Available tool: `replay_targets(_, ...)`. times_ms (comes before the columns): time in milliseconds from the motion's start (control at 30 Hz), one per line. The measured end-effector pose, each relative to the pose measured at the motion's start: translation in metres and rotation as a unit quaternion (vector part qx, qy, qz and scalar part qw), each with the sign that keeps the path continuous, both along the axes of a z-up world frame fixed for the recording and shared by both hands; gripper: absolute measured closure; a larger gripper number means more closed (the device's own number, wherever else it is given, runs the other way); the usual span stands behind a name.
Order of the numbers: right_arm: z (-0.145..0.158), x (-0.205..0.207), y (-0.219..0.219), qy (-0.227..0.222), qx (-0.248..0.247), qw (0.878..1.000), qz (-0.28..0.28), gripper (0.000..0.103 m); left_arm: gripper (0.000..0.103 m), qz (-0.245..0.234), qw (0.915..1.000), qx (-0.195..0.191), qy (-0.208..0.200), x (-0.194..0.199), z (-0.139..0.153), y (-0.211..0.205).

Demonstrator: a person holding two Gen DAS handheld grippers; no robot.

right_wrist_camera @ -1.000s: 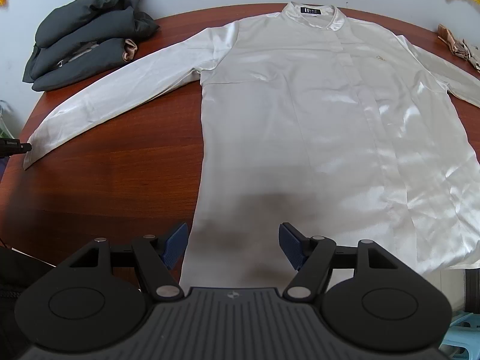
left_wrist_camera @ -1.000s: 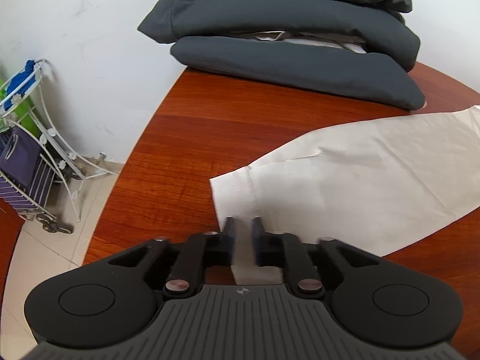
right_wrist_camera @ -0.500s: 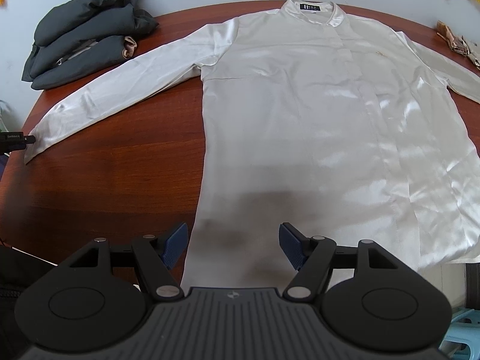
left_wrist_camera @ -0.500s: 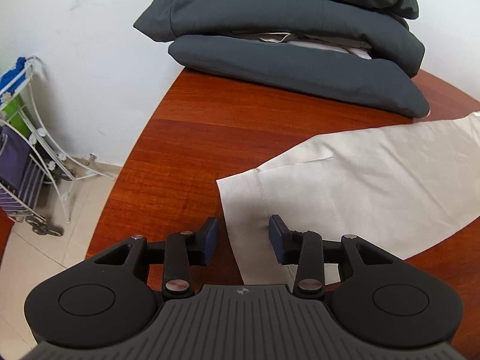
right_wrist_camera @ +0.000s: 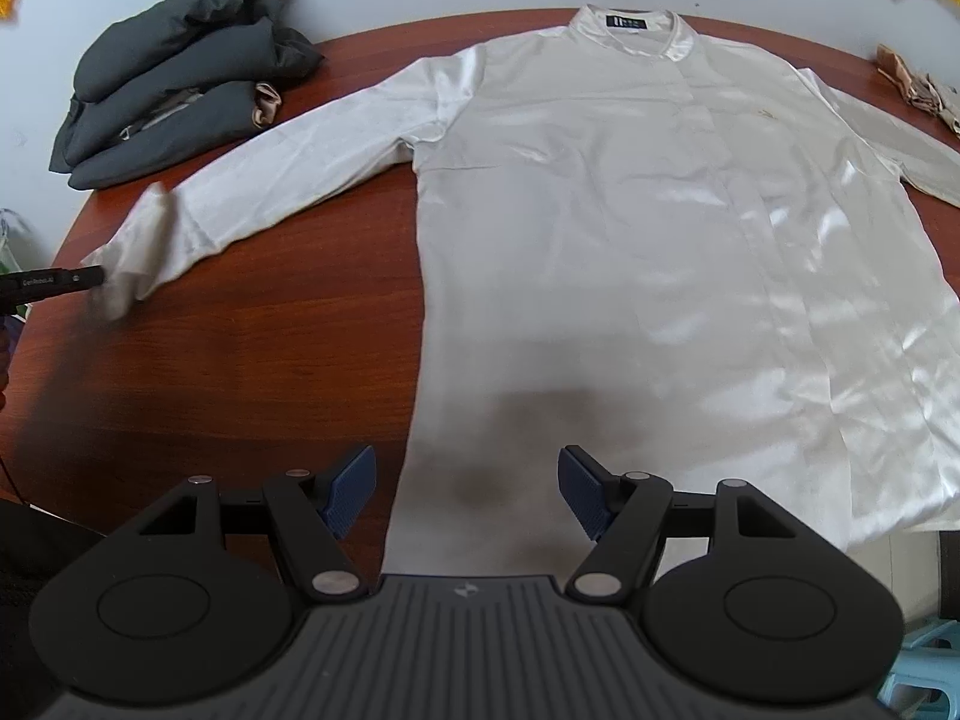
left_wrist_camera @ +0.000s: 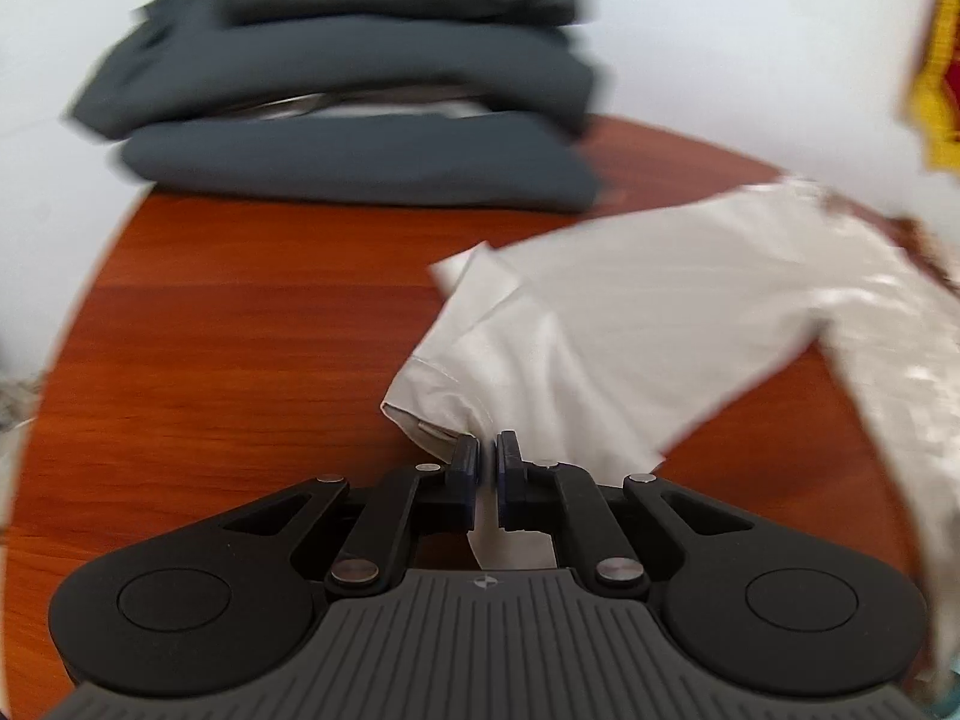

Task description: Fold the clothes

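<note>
A white satin long-sleeved shirt (right_wrist_camera: 630, 210) lies spread flat, front up, on the round wooden table (right_wrist_camera: 240, 360), collar at the far side. Its left sleeve (right_wrist_camera: 288, 192) reaches toward the table's left edge. My left gripper (left_wrist_camera: 487, 450) is shut on that sleeve's cuff (left_wrist_camera: 432, 408), which is bunched and lifted off the wood; this view is blurred. In the right wrist view the left gripper (right_wrist_camera: 90, 277) shows as a dark tip at the raised cuff. My right gripper (right_wrist_camera: 467, 480) hangs open just above the shirt's near hem, with nothing between its fingers.
A stack of folded dark grey clothes (left_wrist_camera: 360, 108) sits at the table's back left (right_wrist_camera: 174, 96), close to the sleeve. Small beige items (right_wrist_camera: 918, 90) lie at the back right edge. A white wall stands behind. A blue stool (right_wrist_camera: 924, 660) is below the table at right.
The left gripper opened over the cuff half a second ago, then shut on it and lifted it, swinging right. The sleeve end now curls up. The right gripper has barely moved.
</note>
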State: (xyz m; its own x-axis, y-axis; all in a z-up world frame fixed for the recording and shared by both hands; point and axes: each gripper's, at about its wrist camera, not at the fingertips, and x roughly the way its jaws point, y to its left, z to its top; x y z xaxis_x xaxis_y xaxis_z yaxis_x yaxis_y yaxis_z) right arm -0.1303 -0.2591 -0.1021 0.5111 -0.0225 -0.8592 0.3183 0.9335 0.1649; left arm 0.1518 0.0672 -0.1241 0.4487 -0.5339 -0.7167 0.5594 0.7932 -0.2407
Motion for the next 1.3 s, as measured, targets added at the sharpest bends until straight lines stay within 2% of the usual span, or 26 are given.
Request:
replay_targets(233,0.007,0.009,0.007,-0.015,0.004,1.0,0.011,0.029,0.097,-0.114,0.9933,-0.02,-0.009,-0.049,0.011,-0.068)
replay_targets(367,0.009,0.019,0.013,-0.028,0.012,0.999,0.019,0.029,0.098,-0.175,0.9846,0.0,-0.014,-0.076,0.007,-0.107)
replay_targets(467,0.009,0.029,0.018,-0.037,0.018,0.999,0.024,0.029,0.097,-0.2,0.9796,0.017,-0.014,-0.088,0.0,-0.121)
replay_targets(600,0.006,0.049,0.029,-0.042,0.016,0.998,0.041,0.029,0.093,-0.194,0.9804,0.032,-0.014,-0.091,-0.005,-0.119)
replay_targets(667,0.002,0.061,0.033,-0.042,0.016,0.998,0.045,0.029,0.086,-0.184,0.9822,0.038,-0.012,-0.089,-0.005,-0.115)
replay_targets(733,-0.001,0.071,0.035,-0.042,0.014,0.998,0.049,0.029,0.069,-0.164,0.9852,0.047,-0.012,-0.087,-0.005,-0.108)
replay_targets(833,-0.008,0.093,0.043,-0.041,0.011,0.997,0.064,0.029,0.06,-0.136,0.9888,0.06,-0.015,-0.087,-0.004,-0.096)
replay_targets(1000,-0.021,0.125,0.052,-0.035,0.011,0.996,0.085,0.029,0.054,-0.108,0.9911,0.075,-0.018,-0.087,0.0,-0.08)
replay_targets(1300,-0.046,0.166,0.071,-0.014,-0.004,0.992,0.122,0.031,0.048,-0.056,0.9939,0.093,-0.02,-0.082,0.008,-0.05)
